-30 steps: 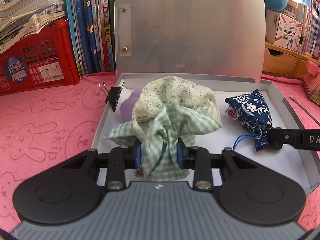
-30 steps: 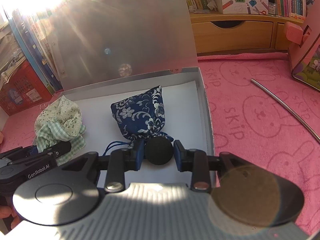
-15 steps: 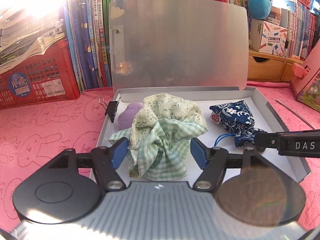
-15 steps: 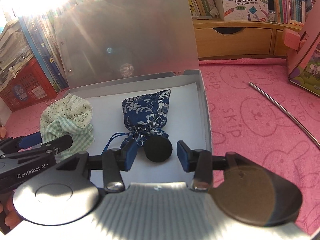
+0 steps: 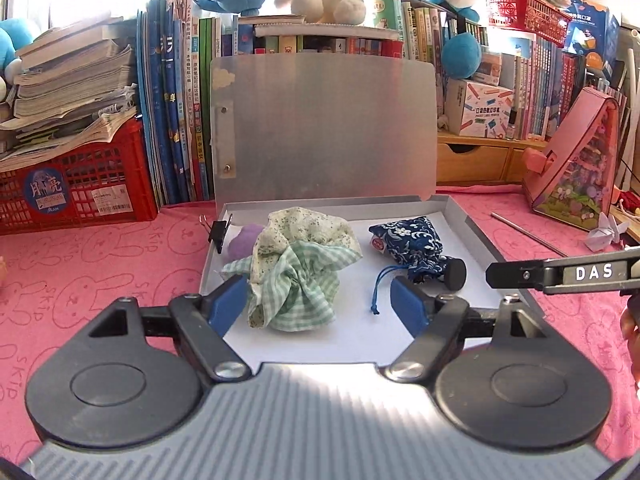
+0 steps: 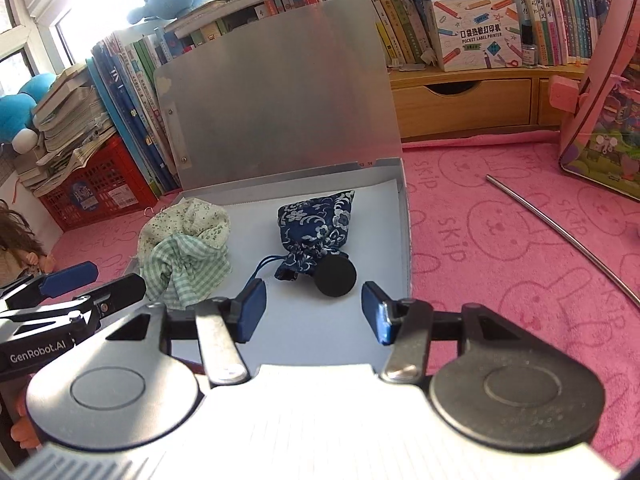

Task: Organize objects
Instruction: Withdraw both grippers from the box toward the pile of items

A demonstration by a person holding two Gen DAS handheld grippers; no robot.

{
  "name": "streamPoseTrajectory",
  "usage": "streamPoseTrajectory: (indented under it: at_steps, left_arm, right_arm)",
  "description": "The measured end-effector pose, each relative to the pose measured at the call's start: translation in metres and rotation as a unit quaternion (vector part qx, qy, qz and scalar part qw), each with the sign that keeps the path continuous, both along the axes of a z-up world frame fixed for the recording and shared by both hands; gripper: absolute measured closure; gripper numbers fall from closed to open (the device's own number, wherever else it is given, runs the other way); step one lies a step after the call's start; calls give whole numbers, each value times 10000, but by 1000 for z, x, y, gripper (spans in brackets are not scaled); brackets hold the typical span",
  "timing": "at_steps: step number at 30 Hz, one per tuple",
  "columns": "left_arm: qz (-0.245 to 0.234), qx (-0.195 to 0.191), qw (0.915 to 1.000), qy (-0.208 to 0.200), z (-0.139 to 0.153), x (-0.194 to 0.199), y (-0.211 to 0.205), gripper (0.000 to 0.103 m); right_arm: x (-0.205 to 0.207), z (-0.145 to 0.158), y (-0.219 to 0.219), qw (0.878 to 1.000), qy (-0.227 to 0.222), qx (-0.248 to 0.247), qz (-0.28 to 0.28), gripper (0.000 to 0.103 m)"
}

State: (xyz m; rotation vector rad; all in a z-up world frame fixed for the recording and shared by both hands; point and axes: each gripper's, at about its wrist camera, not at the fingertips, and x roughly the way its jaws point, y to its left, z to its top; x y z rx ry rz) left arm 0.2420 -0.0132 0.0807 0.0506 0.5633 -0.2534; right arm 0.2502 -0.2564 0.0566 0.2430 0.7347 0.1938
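Left gripper (image 5: 320, 304): jaws opening, blue pads spread wide and clear of the cloth. The green gingham drawstring pouch (image 5: 298, 268) lies just ahead, its lower edge in line with the left pad but not pressed by it; it rests released on the white floor of the open grey file box (image 5: 478, 232).

Right gripper (image 6: 314, 312): jaws opening, nothing clamped between the pads. Just beyond them, a black round disc (image 6: 335, 275) lies on the box floor, touching the gathered neck of the navy floral drawstring pouch (image 6: 318, 226). A blue cord trails from that neck toward the left pad. The two pouches sit side by side, apart, the gingham one to the left.

Behind the gingham pouch, a purple soft object (image 5: 244, 240) is partly hidden. A black binder clip (image 5: 219, 230) is clipped to the box's left wall.

The box lid (image 5: 324, 128) stands upright at the rear. The box rests on a pink rabbit-print cloth (image 5: 92, 264); a thin metal rod (image 6: 560, 232) lies on it to the right, well apart from the box.

Beyond: a red crate (image 5: 76, 188) stacked with papers, and rows of books (image 5: 172, 120).
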Motion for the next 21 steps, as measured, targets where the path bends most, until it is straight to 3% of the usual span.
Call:
streamPoseTrajectory:
  at_steps: [8, 13, 21]
  left_arm:
    - [-228, -107, 9996, -142, -3, -59, 10, 20]
    - [-295, 35, 9990, -330, -1, -92, 16, 20]
    - [-234, 140, 9976, -643, -8, -141, 27, 19]
  right_arm:
    - [-44, 4, -9, 9995, -189, 136, 201, 35]
    - [-69, 6, -14, 9987, -343, 206, 307, 34]
    - [-110, 1, -18, 9971, -623, -139, 419, 32]
